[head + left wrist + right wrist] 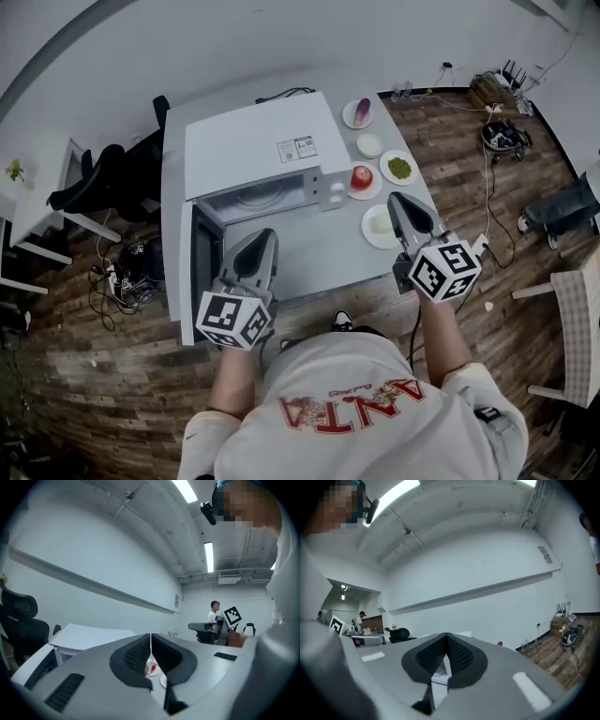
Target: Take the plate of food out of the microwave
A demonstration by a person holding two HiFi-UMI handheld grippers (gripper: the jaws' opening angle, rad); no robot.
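Microwave (pixel 253 150) on white table (pixel 319 258), door (pixel 204 262) open toward the left. Right of it, plate of purple food (pixel 349 116), plate of green food (pixel 384 171), plate of red food (pixel 367 195), plate of white food (pixel 367 230). Left gripper (pixel 265 234) in front of the open cavity, right gripper (pixel 398 197) above the edge of the white one.

Head view steeply down over microwave (pixel 248 145), 2 gripper views level

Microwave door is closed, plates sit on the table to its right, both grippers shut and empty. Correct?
One thing is wrong: the microwave door is open, swung out toward the person, as the head view shows. The rest stands: the plates sit on the table to its right, and the left gripper and right gripper are both shut and empty.
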